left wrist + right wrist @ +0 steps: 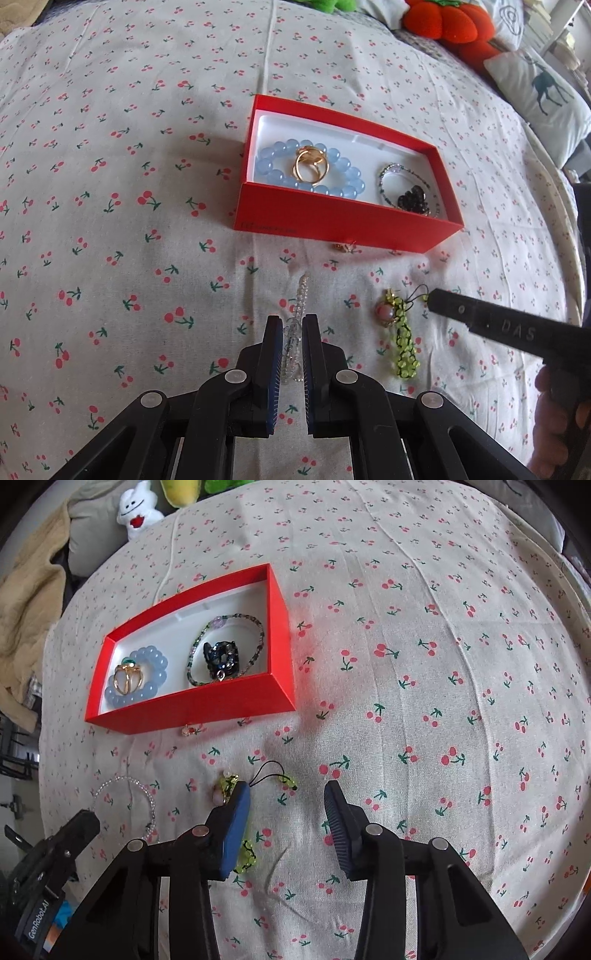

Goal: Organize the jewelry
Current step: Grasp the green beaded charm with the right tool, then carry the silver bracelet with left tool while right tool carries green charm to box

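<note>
Surface: a bed under a cherry-print sheet point(147, 184), with an orange plush point(447, 18) and a deer-print pillow point(543, 96) at its far right edge in your left wrist view. Item, red box point(332, 221): open, white-lined, resting on the sheet. It holds a blue bead bracelet point(343, 181) with gold rings point(310, 166) inside its loop, and beside these a thin beaded bracelet point(388, 173) around a dark charm point(412, 199). Item, small gold piece point(341, 246): on the sheet, just in front of the box wall. Item, clear bead bracelet point(301, 295): on the sheet, running back between the fingers of your left tool point(292, 325), whose narrowly parted jaws flank it; whether they press it you cannot tell. Item, green bead charm point(400, 332): on the sheet to the right, its black cord just beside the tip of your right tool point(439, 299). Right wrist view: the same sheet point(443, 664), with a white plush point(138, 507) at the far edge. Red box point(207, 705) upper left, contents as listed. Your right tool point(288, 805) stands spread wide and holds nothing; the green bead charm point(245, 856) lies partly hidden behind its left finger. The clear bead bracelet point(147, 794) lies to the left, near your left tool point(88, 819).
</note>
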`<state>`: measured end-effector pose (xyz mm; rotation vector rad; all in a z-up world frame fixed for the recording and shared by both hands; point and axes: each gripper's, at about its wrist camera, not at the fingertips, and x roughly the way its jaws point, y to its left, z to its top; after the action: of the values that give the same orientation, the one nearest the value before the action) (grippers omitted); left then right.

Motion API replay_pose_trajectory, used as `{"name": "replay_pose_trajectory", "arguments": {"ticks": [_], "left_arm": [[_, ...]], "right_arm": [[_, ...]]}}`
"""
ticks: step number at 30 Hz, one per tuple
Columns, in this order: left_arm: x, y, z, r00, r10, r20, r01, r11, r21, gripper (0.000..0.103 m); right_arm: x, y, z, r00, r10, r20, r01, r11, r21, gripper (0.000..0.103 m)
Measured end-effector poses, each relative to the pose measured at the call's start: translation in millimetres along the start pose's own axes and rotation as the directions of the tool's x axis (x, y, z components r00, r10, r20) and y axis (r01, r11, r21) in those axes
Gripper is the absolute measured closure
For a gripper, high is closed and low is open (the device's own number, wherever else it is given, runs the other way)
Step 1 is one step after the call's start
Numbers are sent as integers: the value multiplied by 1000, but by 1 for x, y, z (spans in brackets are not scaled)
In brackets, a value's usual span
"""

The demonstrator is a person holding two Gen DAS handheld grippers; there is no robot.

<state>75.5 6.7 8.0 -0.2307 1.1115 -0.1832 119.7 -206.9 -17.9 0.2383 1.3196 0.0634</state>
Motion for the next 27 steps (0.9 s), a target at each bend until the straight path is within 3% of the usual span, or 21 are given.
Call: {"name": "replay_pose_trajectory", "arguments": {"ticks": [10,14,15,18,27], "left_arm": [[7,5,-1,1000,16,-19,-17,1000,-11,98],[12,7,-1,999,24,-32,-25,1000,-9,98],[13,7,-1,999,26,-35,-26,1000,-8,98],[14,7,-1,999,28,-37,-28,1000,-9,98],[8,5,0,1000,19,-22,-20,1000,-11,98]], "right_arm": [[21,7,10,999,44,-28,-43,998,51,61],[26,17,9,1000,-12,-16,12,1000,3,77],[27,19,9,1000,-26,-12,26,1000,-18,86],[27,20,7,1000,-24,-8,24,999,-46,97],[-3,21,0,997,51,52,-45,993,-111,97]]}}
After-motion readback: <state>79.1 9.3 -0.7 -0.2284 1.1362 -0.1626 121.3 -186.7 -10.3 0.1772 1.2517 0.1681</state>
